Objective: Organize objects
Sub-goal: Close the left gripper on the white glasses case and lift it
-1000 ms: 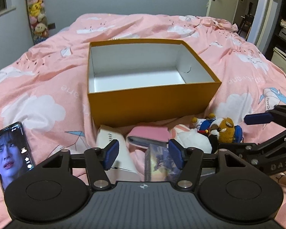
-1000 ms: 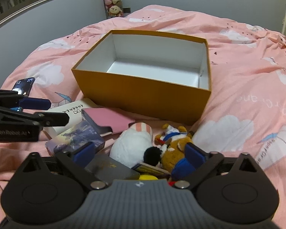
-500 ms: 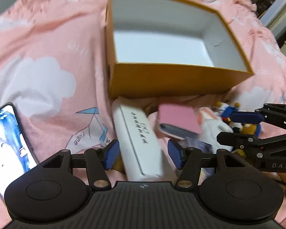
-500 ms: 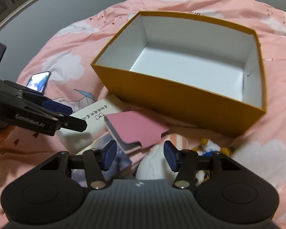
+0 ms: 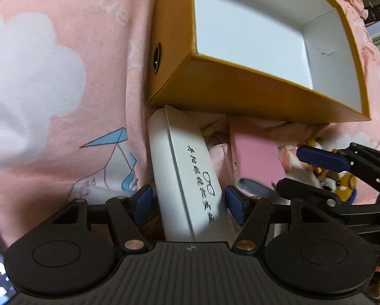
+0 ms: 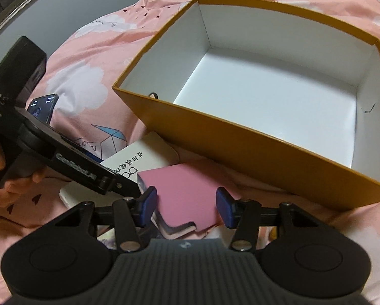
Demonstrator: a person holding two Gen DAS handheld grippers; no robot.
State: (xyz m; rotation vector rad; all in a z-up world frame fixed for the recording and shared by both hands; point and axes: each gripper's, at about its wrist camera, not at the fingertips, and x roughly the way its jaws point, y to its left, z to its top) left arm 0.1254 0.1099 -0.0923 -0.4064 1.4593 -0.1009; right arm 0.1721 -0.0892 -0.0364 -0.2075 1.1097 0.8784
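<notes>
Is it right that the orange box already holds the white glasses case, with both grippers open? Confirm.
Not quite. The right wrist view shows the orange box empty; the white glasses case lies on the bed before it, between the left gripper fingers. Both grippers, including the right gripper, are open.

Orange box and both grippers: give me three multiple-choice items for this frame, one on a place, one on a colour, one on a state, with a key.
1. Where is the white case relative to the left gripper?
A. Inside the orange box
B. Between its open fingers
C. On the phone

2. What colour is the inside of the orange box?
A. White
B. Black
C. Pink

3. What is the state of the right gripper?
A. Shut on a plush toy
B. Out of view
C. Open, fingers either side of the pink notebook

Key: 1 B, the case runs up between the blue pads. 2 A, its floor and walls are white. 3 C, both pads stand apart at the notebook's edges.
</notes>
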